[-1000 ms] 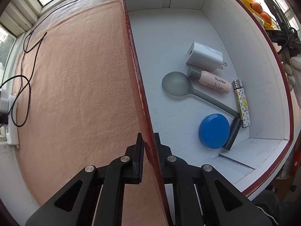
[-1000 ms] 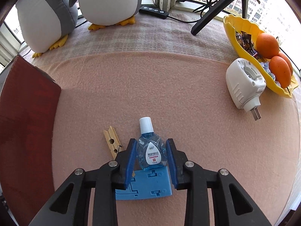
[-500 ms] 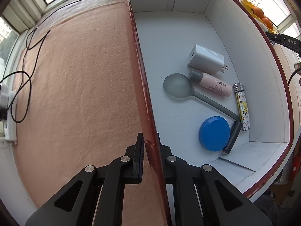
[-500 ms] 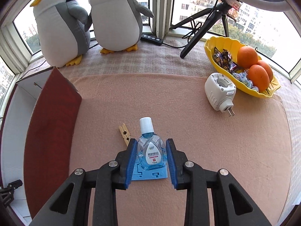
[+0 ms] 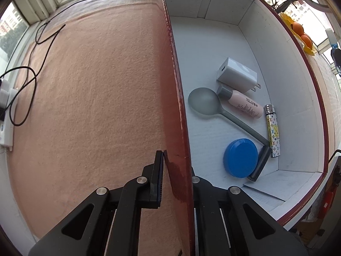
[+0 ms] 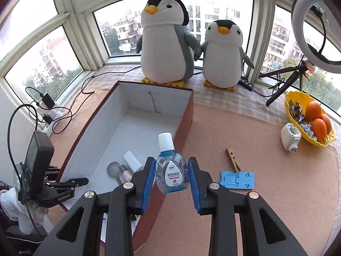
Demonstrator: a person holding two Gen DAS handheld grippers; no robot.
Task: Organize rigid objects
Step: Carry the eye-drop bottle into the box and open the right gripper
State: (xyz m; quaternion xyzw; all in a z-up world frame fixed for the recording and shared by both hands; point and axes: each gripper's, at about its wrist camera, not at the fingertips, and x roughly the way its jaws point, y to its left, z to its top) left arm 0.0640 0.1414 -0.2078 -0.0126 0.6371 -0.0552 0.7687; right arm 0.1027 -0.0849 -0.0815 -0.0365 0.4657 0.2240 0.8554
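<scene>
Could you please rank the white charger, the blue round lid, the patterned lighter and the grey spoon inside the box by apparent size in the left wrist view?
1. Grey spoon, the longest.
2. White charger and blue round lid: look alike, not ranked.
3. Patterned lighter, the slimmest.

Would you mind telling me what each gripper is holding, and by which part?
The right gripper holds the eye-drop bottle by its body's sides; the left gripper clamps the box's near side wall.

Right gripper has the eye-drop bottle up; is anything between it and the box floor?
Nothing visible blocks it. The bottle hangs at the box's near wall, which it must clear. Bare floor lies beyond the charger and spoon. The left gripper clamps the far wall, outside the drop path.
</scene>
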